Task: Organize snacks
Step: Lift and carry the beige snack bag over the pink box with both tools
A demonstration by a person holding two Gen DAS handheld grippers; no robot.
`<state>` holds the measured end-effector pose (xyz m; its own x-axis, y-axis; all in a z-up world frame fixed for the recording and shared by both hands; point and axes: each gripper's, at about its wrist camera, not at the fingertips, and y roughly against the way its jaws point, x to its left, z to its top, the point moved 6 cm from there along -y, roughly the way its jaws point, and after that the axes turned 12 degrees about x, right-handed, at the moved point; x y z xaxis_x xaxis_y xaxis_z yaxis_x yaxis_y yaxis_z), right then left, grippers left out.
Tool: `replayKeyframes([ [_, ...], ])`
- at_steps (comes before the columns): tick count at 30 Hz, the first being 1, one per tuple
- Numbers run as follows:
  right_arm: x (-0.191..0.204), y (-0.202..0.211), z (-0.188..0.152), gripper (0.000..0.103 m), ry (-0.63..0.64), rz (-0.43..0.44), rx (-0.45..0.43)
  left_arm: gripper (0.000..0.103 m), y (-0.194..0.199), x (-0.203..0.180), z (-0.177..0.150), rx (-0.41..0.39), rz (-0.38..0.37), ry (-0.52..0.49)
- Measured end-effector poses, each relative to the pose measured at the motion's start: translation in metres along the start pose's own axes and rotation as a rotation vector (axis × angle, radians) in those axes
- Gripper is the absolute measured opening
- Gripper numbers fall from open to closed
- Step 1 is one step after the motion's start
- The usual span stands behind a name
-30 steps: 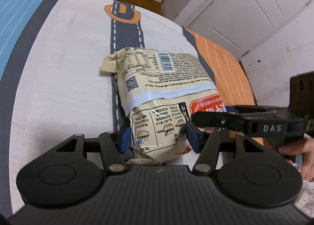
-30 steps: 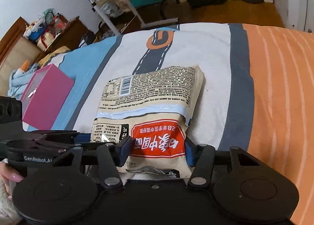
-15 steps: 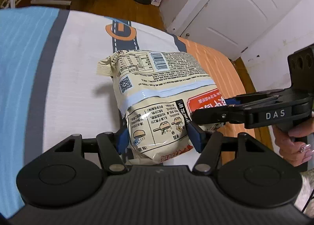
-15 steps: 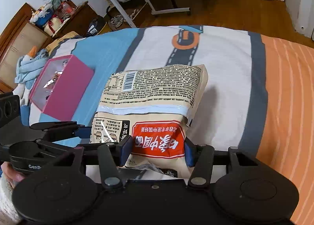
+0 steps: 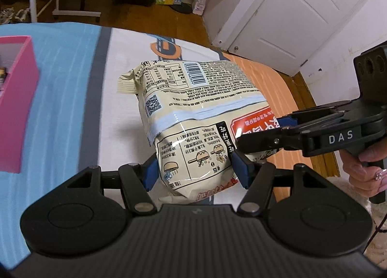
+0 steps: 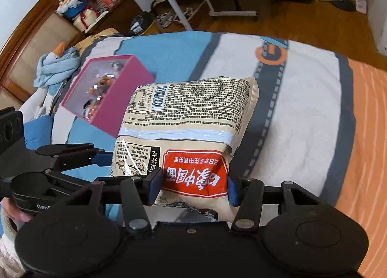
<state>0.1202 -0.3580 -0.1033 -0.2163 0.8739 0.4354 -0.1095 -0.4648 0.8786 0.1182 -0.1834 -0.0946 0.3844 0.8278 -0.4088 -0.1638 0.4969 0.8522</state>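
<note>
Bag (image 5: 198, 118) of noodles held above the bed (image 5: 116, 113) by both grippers at once, its near end between their blue pads and its far end, with the barcode, pointing away toward the floor. Left gripper (image 5: 197, 172): jaws clamped on the near left part of the bag, one pad on each side of the panel with the cooking drawings; the wrapper bulges between them. Right gripper (image 6: 192, 187): jaws clamped on the near right part, either side of the red label with white characters. In the left wrist view the right gripper enters from the right edge (its body marked DAS), and a hand (image 5: 365, 169) grips its handle. In the right wrist view the left gripper enters from the left edge, its fingers reaching the bag's side.

Bed cover: blue, white and orange bands divided by grey stripes, with a road print running under the bag. Pink box (image 6: 106, 94) stands on the blue band to the left of the bag, open at the top, with wrapped snacks inside (their kind cannot be told). Blue plush toy (image 6: 56, 67) lies beyond the box near the headboard. White door (image 5: 290, 21) and wooden floor (image 6: 302, 23) lie past the bed's far edge.
</note>
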Motion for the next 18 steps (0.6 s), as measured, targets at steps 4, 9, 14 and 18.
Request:
replayKeyframes([
  [4,0.033,0.002,0.007,0.058,0.040,-0.004,-0.019,0.062,0.030,0.013,-0.008,-0.036,0.027,0.004],
  [9,0.082,0.003,0.025,0.058,0.116,-0.019,-0.067,0.061,0.073,0.040,-0.011,-0.092,0.059,0.016],
  [14,0.125,0.000,0.054,0.059,0.164,-0.019,-0.122,0.062,0.112,0.074,-0.003,-0.150,0.103,0.011],
  [18,0.154,-0.005,0.082,0.059,0.184,-0.013,-0.162,0.062,0.141,0.105,0.011,-0.188,0.134,0.015],
])
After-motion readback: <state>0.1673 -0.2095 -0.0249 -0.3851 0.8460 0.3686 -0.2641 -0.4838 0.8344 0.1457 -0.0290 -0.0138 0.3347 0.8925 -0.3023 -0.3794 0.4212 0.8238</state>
